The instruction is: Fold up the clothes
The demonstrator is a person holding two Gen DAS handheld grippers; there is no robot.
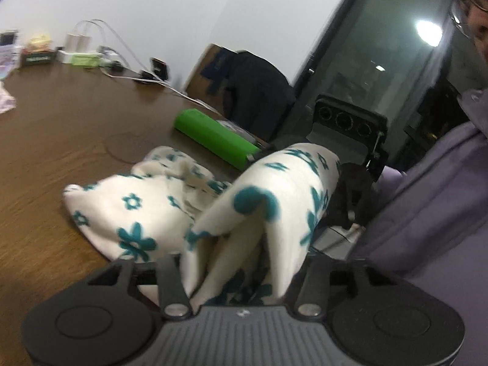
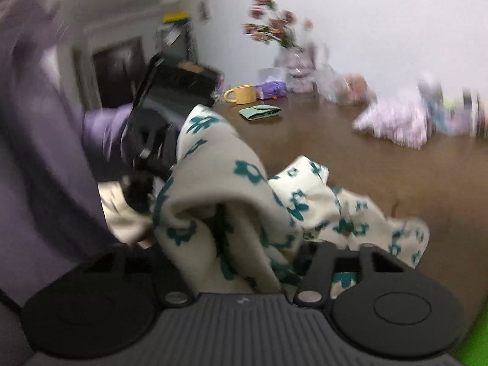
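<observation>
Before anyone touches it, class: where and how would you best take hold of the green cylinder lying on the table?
Grip the green cylinder around its middle, coming down from above with the fingers across its width. It lies flat on the wooden table, long and round. Its near end sits close to the flowered garment.

We find no writing that we can read in either view. The dark box at the far end of the counter bears a pale label, but it is too blurred for us to make out any letters.
</observation>
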